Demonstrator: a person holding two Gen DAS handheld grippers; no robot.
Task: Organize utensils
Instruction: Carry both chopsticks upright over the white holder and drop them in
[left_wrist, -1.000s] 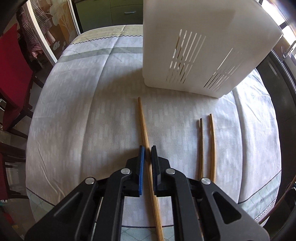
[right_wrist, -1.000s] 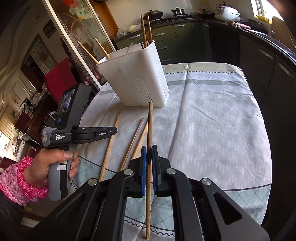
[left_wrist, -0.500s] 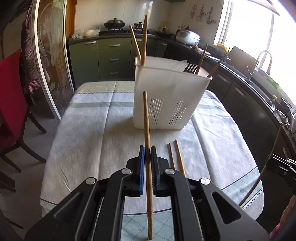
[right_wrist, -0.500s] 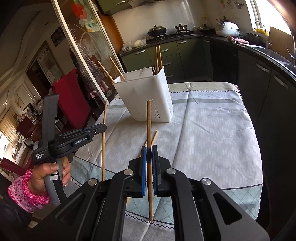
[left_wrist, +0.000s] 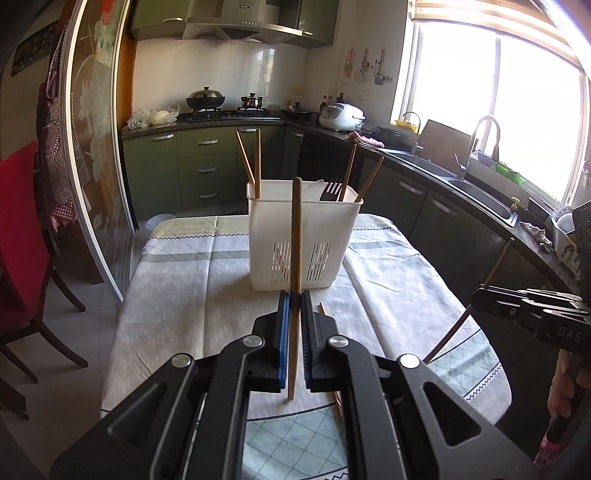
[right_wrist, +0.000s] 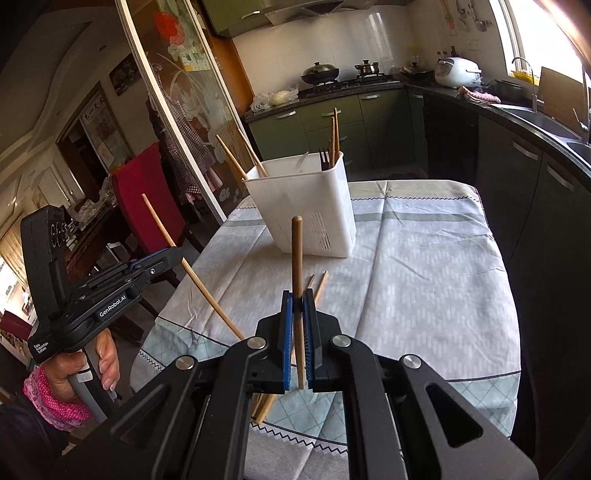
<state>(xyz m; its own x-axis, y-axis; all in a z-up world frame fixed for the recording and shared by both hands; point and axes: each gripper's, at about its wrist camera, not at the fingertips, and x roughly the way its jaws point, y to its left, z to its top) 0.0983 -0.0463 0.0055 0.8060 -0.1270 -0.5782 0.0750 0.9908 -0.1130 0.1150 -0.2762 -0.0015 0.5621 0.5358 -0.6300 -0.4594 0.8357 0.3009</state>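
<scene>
Two chopsticks are riding clear of the table now, where a second ago they lay flat, my left gripper (left_wrist: 294, 295) pinching one chopstick (left_wrist: 295, 236) and my right gripper (right_wrist: 298, 295) pinching the other chopstick (right_wrist: 297, 254), both heading for the white holder (left_wrist: 303, 236), with two more chopsticks (right_wrist: 317, 286) waiting on the tablecloth (right_wrist: 424, 277).

Blown-out window (left_wrist: 498, 110) glare; fisheye-warped edges

kitchen: green cabinets (left_wrist: 207, 166) lined along the walls | window (left_wrist: 491, 99) blown out by sunlight | red chair (left_wrist: 18, 229) parked left | floor tiled grey
</scene>
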